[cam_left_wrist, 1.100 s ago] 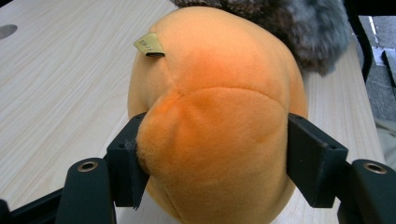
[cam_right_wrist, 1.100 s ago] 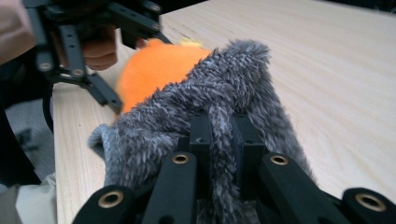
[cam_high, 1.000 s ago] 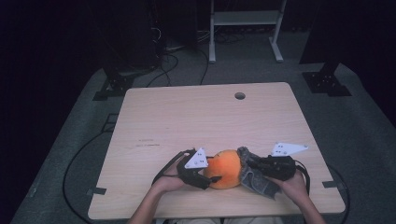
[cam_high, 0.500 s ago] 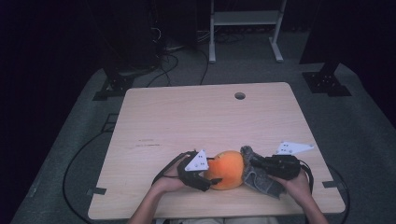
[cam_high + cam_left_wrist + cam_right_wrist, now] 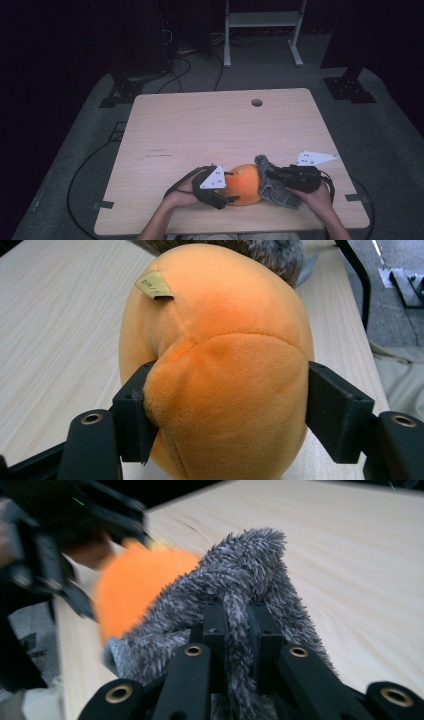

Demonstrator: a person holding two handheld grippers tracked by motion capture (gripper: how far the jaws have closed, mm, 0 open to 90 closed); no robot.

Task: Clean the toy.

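Note:
An orange plush ball (image 5: 244,184) with a small tan label (image 5: 154,286) lies near the front edge of the wooden table (image 5: 215,130). My left gripper (image 5: 227,410) is shut on the orange plush ball, its jaws pressing into both sides. A grey furry cover (image 5: 274,186) hangs off the ball's right side. My right gripper (image 5: 236,630) is shut on a fold of the grey furry cover (image 5: 235,587), and its jaws almost meet. In the high view the left gripper (image 5: 225,192) sits left of the ball and the right gripper (image 5: 272,176) sits right of it.
A round cable hole (image 5: 257,102) is near the table's far edge. Cables (image 5: 85,165) trail over the grey floor at the left. A white frame (image 5: 260,30) stands beyond the table. Both hands rest at the front edge.
The right gripper has drawn the grey furry cover a little to the right, away from the orange ball. The left gripper and the ball have stayed in place.

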